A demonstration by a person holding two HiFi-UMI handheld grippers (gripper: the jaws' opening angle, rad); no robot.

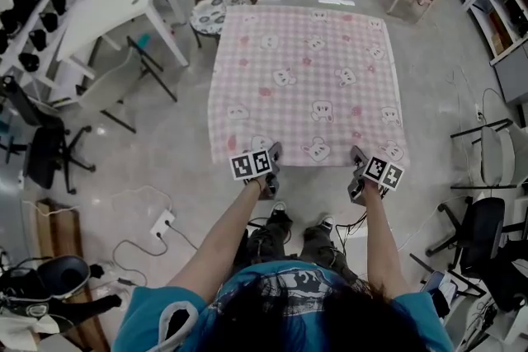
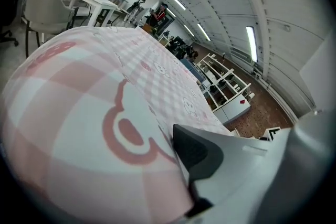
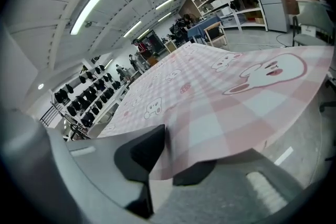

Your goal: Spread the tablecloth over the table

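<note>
left gripper point(image 1: 272, 151), at the lower left corner of the cloth point(image 1: 305, 70), is clamped on the near hem. in its own view the dark pad point(image 2: 195, 150) presses on the pink check fabric. the cloth lies flat across the middle of the head view and covers the table, which is hidden under it. right gripper point(image 1: 358, 154), at the cloth's lower right corner, is likewise pinched on the hem, with fabric sandwiched between its pads point(image 3: 142, 152). the cloth looks thin, light and limp. it will likely sag or crease wherever it is not kept taut, and could slip out of a loose pinch. the best hold is probably the two near corners, well into the hem.
</note>
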